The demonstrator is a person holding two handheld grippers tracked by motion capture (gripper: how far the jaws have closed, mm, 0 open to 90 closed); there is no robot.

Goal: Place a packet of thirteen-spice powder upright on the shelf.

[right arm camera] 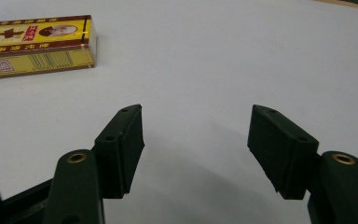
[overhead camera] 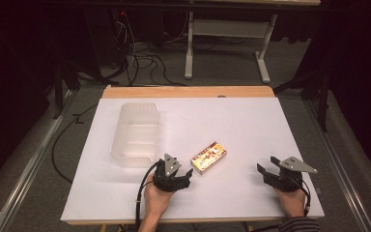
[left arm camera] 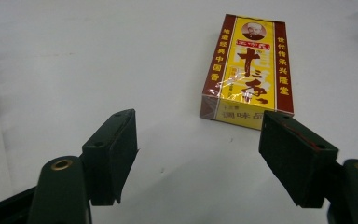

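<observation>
A small yellow and red box (overhead camera: 208,157) with Chinese print lies flat near the middle of the white table top. My left gripper (overhead camera: 189,174) sits just short of its near end, open, with nothing between the jaws. In the left gripper view the box (left arm camera: 248,70) lies ahead and a little right of my left gripper (left arm camera: 198,140). My right gripper (overhead camera: 263,170) rests open near the front right of the table, well apart from the box. In the right gripper view the box (right arm camera: 35,45) shows at the upper left, beyond my right gripper (right arm camera: 196,135).
A clear plastic bin (overhead camera: 136,134) stands on the left half of the white table (overhead camera: 251,116), just behind my left hand. Beyond the table's far wooden edge are cables on the floor and the legs of another table.
</observation>
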